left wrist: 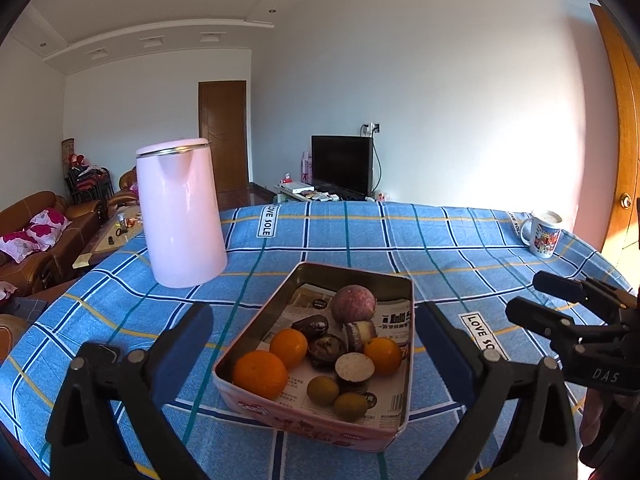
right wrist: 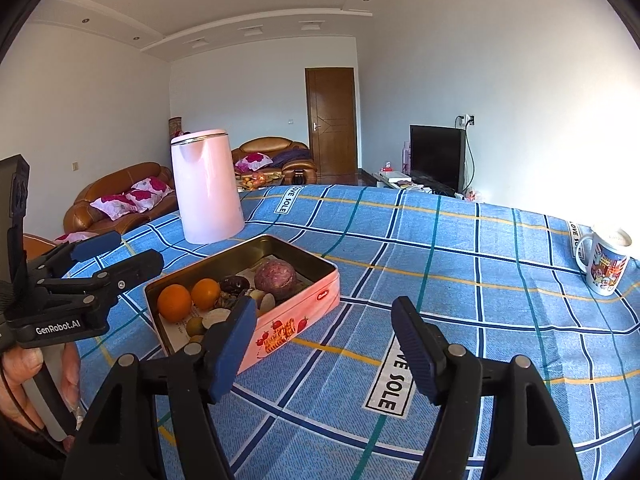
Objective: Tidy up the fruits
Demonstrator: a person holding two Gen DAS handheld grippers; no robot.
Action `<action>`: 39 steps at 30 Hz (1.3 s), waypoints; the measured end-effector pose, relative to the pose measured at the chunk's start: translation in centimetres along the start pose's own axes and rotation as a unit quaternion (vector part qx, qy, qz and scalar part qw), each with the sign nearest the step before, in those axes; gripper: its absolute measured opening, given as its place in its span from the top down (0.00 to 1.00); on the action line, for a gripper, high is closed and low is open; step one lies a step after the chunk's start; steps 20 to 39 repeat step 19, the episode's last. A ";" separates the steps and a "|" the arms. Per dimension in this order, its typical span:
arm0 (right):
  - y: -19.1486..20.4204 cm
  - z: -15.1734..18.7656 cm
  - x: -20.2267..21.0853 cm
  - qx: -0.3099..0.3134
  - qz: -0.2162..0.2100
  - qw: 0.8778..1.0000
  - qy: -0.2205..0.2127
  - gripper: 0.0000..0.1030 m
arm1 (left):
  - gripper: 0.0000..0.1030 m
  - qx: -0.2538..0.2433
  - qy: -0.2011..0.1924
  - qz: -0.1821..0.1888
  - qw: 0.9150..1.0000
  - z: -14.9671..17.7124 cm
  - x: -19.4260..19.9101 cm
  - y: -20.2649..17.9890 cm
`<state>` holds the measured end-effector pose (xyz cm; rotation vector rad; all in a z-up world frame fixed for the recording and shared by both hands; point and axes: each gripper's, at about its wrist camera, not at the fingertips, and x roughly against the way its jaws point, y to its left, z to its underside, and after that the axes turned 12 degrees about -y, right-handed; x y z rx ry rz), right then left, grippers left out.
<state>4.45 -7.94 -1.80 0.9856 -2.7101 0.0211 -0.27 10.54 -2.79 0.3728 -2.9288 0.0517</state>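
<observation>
The left claw (left wrist: 316,336) gapes wide, empty — the pink tin (left wrist: 320,424) of fruit sits between its fingers. The right claw (right wrist: 324,340) stands parted, empty — tin just beyond its left finger.

The tin box (left wrist: 352,276) has shiny metal walls and printed paper inside. Under it lies a woven cloth (left wrist: 360,232); behind it, a glossy smooth kettle (left wrist: 180,216).

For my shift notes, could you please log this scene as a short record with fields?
surface: table with blue plaid cloth
container: pink tin, open, lined with printed paper
contents: three oranges, purple round fruit, small green and dark fruits
left tongs: open, straddling the tin
right tongs: open, empty, beside the tin
nearby: pink kettle, mug
</observation>
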 end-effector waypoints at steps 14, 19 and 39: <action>-1.1 0.4 0.9 -0.011 0.005 1.000 -0.003 0.31 | 0.00 0.002 -0.013 0.003 1.000 -0.4 0.4 -0.8; -2.0 0.7 1.0 -0.013 0.014 1.000 0.000 0.31 | 0.00 0.003 -0.012 0.008 1.000 -0.3 0.5 -0.8; -2.0 0.7 1.0 -0.013 0.014 1.000 0.000 0.31 | 0.00 0.003 -0.012 0.008 1.000 -0.3 0.5 -0.8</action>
